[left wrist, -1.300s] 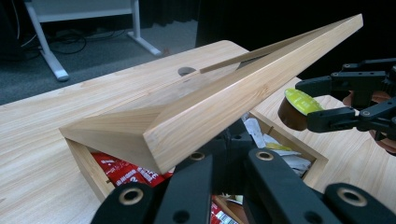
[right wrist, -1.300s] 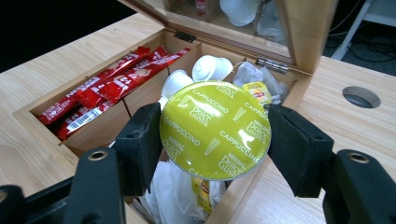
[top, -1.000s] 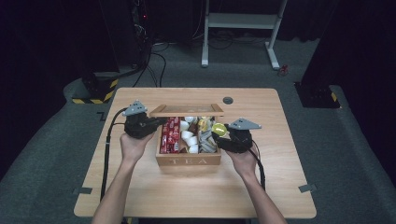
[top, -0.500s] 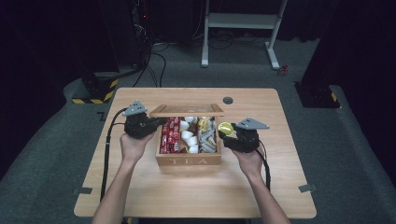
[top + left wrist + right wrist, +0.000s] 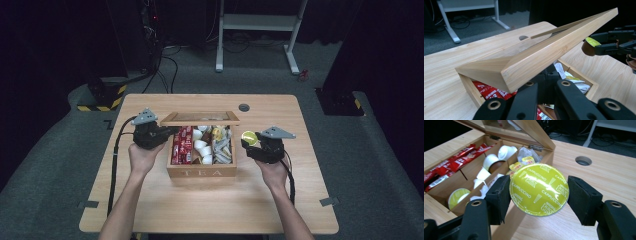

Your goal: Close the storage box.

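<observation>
A dark room with cables on a grey floor surrounds the pale wooden table [image 5: 210, 210]; on it sits a wooden tea box [image 5: 202, 172], its lid [image 5: 544, 53] propped half open. The left gripper [image 5: 167, 134] sits at the box's left edge under the lid; its jaws look nearly together, though whether they pinch the lid I cannot tell. The right gripper [image 5: 539, 195] is clamped on a yellow-green cappuccino capsule [image 5: 539, 192], held just beside the box's right wall, above the table. Inside lie red sachets [image 5: 454, 161], white pods [image 5: 499, 155] and another capsule [image 5: 457, 195]. The step looks like taking a capsule out — or putting one in; next the capsule needs a clear spot to land, lid kept raised.
</observation>
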Demonstrator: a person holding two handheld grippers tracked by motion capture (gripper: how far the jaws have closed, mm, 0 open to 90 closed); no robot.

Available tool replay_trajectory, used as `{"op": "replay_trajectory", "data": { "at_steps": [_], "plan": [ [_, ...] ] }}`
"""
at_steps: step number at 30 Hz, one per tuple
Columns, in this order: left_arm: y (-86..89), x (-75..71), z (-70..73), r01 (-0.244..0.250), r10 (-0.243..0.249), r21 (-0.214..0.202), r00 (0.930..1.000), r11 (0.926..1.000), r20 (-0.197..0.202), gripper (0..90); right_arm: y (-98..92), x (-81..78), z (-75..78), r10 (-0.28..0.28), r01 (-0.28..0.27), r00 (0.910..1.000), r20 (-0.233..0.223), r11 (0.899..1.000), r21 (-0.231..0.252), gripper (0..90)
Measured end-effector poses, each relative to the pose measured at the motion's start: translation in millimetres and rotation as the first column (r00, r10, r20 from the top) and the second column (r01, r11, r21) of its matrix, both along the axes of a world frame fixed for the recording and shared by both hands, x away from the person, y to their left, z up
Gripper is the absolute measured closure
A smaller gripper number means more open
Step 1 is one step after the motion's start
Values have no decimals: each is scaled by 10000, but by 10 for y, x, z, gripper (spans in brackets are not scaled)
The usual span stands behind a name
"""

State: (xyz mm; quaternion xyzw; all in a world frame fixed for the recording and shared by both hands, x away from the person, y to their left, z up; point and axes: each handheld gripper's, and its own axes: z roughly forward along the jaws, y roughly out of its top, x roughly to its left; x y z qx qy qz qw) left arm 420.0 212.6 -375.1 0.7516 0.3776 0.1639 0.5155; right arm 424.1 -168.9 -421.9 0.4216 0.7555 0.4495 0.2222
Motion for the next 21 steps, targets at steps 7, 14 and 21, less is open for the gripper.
{"op": "replay_trajectory", "data": {
  "at_steps": [7, 14, 21],
  "plan": [
    [-2, -4, -3, -14, 14, 16, 10000, 10000, -1, 900, -103, 24, -48, -348, 346, 9992, -176, 9993, -123, 376],
    [-4, -7, -6, -13, 13, 47, 10000, 10000, 5, 900, -208, 64, -161, -692, 678, 9967, -417, 9972, -328, 376],
    [-3, -6, -7, -9, 9, 90, 10000, 10000, 33, 900, -289, 92, -260, -1000, 972, 9922, -740, 9944, -409, 376]
  ]
}}
